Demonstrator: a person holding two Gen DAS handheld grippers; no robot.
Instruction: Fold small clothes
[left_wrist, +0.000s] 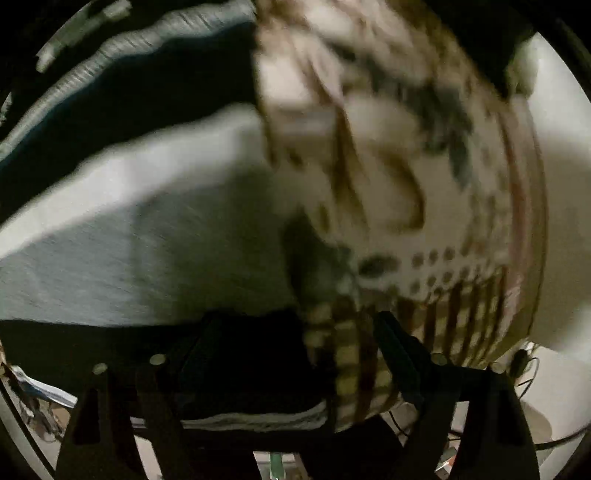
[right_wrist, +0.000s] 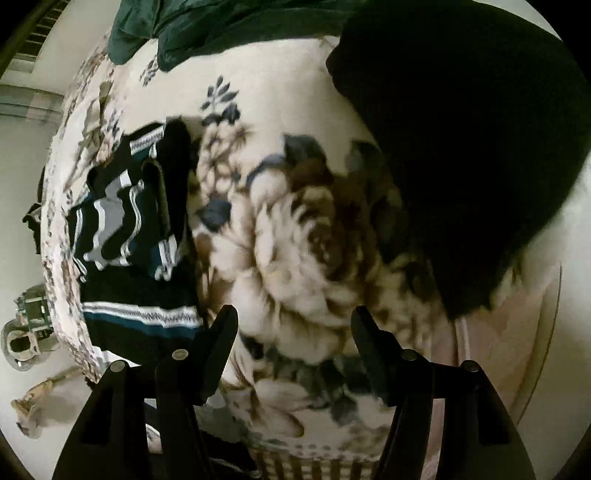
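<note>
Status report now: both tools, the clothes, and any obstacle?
Right tool open, empty, above floral bedspread. Left tool open over grey-and-dark garment. Striped clothes piled left. Black garment lies right, apart.

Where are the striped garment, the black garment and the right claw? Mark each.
striped garment (right_wrist: 122, 225): right wrist view, on its wavy white stripes.
black garment (right_wrist: 461, 147): right wrist view, mid-cloth.
right claw (right_wrist: 293, 328): right wrist view, midway between fingertips.

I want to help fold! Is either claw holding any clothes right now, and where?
No. The right claw is open over the floral bedspread. The left claw looks open too; the grey garment isn't pinched.
</note>
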